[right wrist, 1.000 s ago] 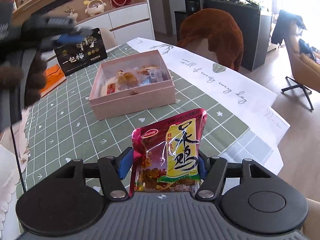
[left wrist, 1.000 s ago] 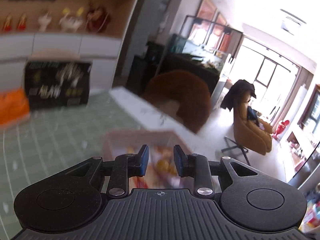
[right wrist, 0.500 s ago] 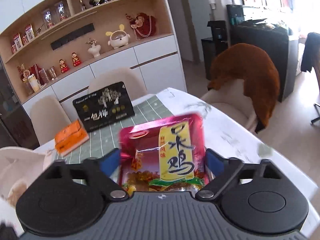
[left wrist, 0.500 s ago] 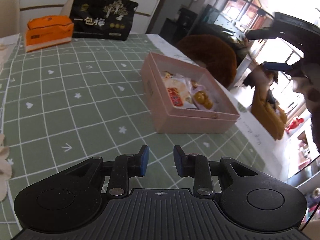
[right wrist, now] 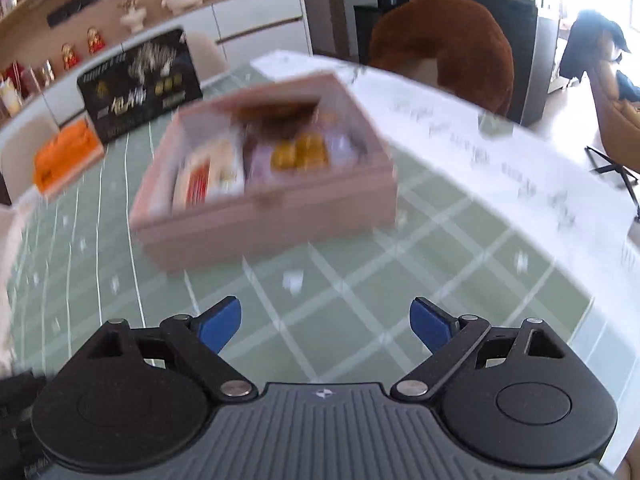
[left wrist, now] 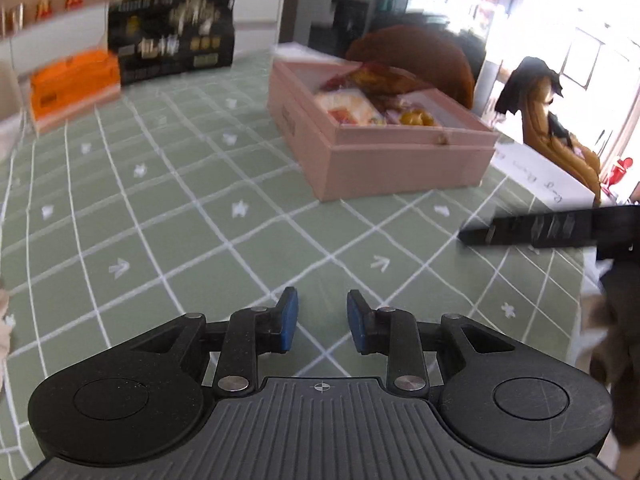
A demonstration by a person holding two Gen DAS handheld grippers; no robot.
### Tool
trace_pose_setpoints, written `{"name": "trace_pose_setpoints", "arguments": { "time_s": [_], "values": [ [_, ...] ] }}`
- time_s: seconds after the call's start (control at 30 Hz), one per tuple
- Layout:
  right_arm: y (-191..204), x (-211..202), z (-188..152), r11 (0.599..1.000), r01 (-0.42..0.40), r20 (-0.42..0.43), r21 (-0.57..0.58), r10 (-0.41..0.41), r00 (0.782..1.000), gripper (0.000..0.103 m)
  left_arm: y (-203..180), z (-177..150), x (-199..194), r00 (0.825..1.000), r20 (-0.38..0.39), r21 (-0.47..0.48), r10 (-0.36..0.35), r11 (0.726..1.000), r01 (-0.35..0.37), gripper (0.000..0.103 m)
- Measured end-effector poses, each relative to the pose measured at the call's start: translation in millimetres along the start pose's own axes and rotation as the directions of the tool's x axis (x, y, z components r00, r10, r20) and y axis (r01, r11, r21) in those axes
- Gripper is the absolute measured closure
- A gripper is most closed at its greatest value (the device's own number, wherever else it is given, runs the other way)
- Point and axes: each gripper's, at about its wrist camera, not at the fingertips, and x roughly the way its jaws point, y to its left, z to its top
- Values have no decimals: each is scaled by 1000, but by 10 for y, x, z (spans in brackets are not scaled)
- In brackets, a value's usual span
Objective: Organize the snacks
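Pink box (right wrist: 280, 216) lidless on green cloth, mixed snack packets (right wrist: 256, 152) inside

You can't read any lettering here: the gold print on the black bag (right wrist: 140, 80) and the white cloth's script (left wrist: 554, 188) are blurred.

On the table (left wrist: 168, 216), under a green checked cloth, an orange box (left wrist: 74, 86) lies just left of the upright black bag (left wrist: 172, 46), with a brown chair (right wrist: 444, 40) beyond the table's far right edge.
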Motion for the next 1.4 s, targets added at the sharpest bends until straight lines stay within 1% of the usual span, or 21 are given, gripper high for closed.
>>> {"name": "trace_pose_setpoints", "arguments": {
  "time_s": [0.1, 0.13, 0.17, 0.23, 0.3, 0.4, 0.43, 0.57, 0.7, 0.8, 1.4],
  "values": [
    [102, 95, -209, 999, 2, -29, -33, -3, 1000, 10, -32, -57, 18, 999, 51, 37, 16, 999, -18, 71],
    [161, 85, -264, 998, 21, -1, -65, -21, 1000, 9, -41, -74, 27, 997, 68, 49, 20, 999, -23, 71],
    [217, 95, -294, 995, 39, 3, -94, -39, 999, 8, -46, -76, 43, 997, 81, 54, 21, 998, -26, 71],
    [284, 111, -351, 989, 62, 20, -137, -59, 998, 1, -57, -79, 65, 995, 101, 55, 26, 998, -31, 71],
    [264, 120, -367, 991, 69, 34, -114, -65, 997, 0, -86, -64, 94, 994, 104, 61, 37, 997, -44, 71],
    [197, 120, -401, 992, 83, 95, -90, -74, 993, 0, -146, -45, 143, 992, 106, 91, 63, 993, -73, 71],
    [189, 132, -381, 993, 87, 102, -84, -79, 992, 0, -171, -36, 159, 992, 108, 101, 72, 991, -83, 71],
    [187, 138, -384, 992, 104, 120, -67, -96, 988, 0, -149, 6, 216, 992, 112, 70, 58, 995, -66, 71],
    [153, 122, -470, 992, 90, 177, -84, -74, 981, 0, -150, 10, 221, 992, 112, 67, 59, 995, -67, 71],
    [146, 116, -470, 993, 88, 177, -83, -73, 981, 0, -182, 7, 226, 991, 113, 88, 77, 992, -88, 71],
    [144, 114, -469, 993, 88, 177, -83, -73, 981, 0, -166, 10, 227, 991, 112, 80, 72, 993, -81, 71]
  ]
}}
